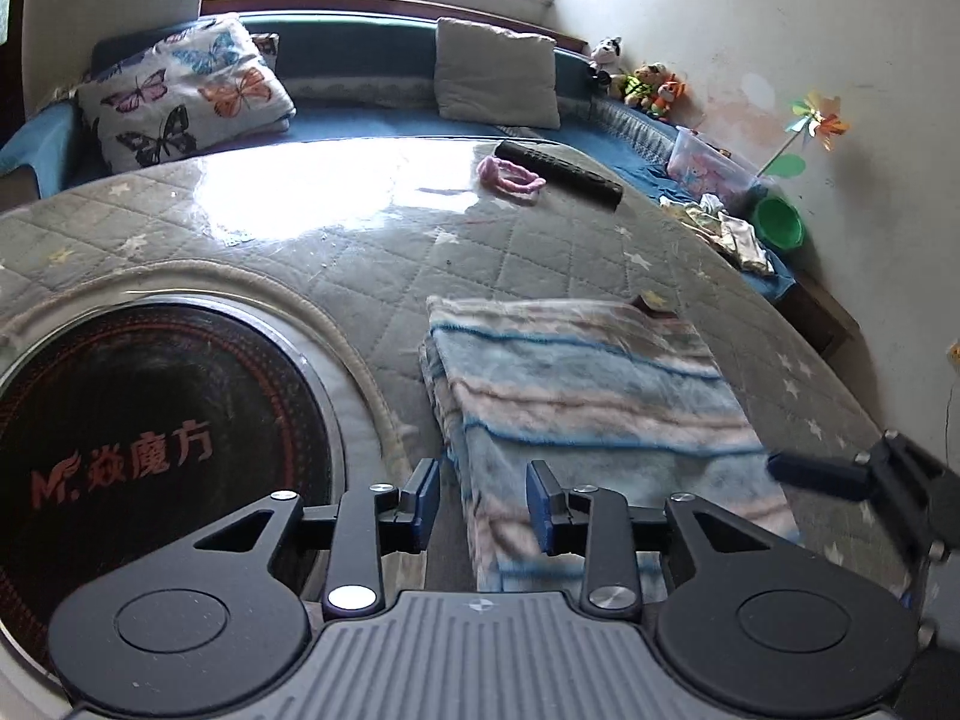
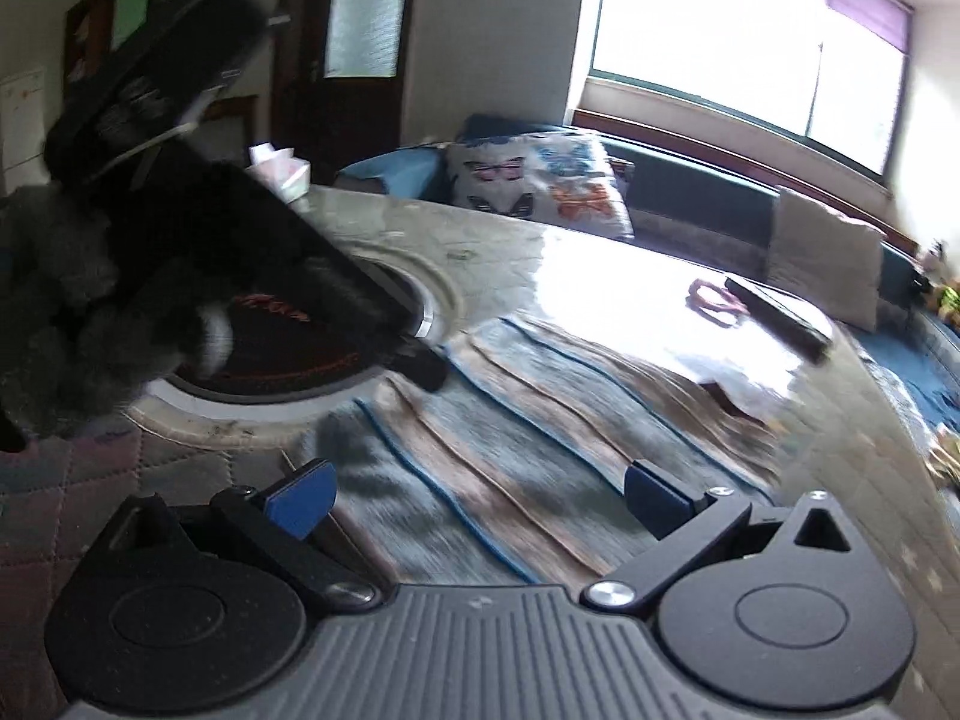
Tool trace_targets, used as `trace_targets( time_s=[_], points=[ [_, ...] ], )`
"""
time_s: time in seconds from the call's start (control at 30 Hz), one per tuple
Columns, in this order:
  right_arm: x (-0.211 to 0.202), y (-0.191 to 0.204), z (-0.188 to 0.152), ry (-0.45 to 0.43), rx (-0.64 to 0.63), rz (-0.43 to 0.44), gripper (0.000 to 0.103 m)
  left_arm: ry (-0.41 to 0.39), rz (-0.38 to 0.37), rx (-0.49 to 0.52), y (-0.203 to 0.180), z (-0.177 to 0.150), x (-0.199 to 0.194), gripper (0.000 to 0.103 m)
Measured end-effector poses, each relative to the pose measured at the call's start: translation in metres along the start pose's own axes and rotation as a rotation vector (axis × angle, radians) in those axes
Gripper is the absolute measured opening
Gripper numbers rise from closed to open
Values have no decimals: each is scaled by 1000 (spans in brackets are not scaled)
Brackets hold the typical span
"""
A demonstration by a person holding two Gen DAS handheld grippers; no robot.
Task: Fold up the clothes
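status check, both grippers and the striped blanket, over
Left gripper open, nothing between pads. Right gripper open wide, empty. Striped blanket folded flat on quilted table cover. Nothing in the way.

The left gripper (image 1: 483, 504) is being held pointing forward and downward, its two blue-padded fingers (image 1: 420, 501) standing partly apart, with a clear gap between the jaws and nothing being pressed by the pads. In the right wrist view the same tool (image 2: 384, 312) is being seen from the side, reaching in from the upper left, carried by a hand in a dark fuzzy sleeve (image 2: 66, 324). The right gripper (image 2: 480, 498) is being held tilted, rolled so that its left side sits lower, with the jaws spread wide. Its blue fingers (image 2: 303, 498) are gripping nothing. One of its fingers is being caught at the right edge of the left wrist view (image 1: 816, 471).
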State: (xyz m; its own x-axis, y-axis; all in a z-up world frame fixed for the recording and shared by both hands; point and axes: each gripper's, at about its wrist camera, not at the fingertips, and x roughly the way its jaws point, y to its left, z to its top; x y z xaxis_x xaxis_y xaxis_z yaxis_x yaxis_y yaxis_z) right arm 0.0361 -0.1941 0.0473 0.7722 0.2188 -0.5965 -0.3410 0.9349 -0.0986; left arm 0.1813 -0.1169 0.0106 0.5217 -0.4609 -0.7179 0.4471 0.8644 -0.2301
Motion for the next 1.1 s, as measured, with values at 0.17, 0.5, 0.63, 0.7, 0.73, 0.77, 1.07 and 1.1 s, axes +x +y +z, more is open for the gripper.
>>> trace_targets(
  time_s=[0.17,0.5,0.63,0.7,0.73,0.77,1.07,1.1],
  points=[
    [-12,-20,-24,44,121,23,103,7,13,4,1,-16,0,36],
    [-26,-51,-50,83,216,-20,103,20,-18,-33,-2,-25,-5,37],
    [-22,-58,-38,36,241,33,103,21,-28,-52,-2,-27,-6,37],
    [-14,-59,-35,33,250,68,103,22,-31,-65,0,-26,-7,37],
    [-9,-59,-36,42,256,77,103,21,-32,-67,0,-26,-8,37],
    [-3,-60,-37,59,264,79,103,19,-32,-68,1,-26,-9,37],
    [4,-71,-26,55,260,89,103,-19,-24,-75,5,-19,-17,36],
    [7,-74,-22,48,265,93,103,-16,-20,-76,6,-18,-16,36]
  ],
)
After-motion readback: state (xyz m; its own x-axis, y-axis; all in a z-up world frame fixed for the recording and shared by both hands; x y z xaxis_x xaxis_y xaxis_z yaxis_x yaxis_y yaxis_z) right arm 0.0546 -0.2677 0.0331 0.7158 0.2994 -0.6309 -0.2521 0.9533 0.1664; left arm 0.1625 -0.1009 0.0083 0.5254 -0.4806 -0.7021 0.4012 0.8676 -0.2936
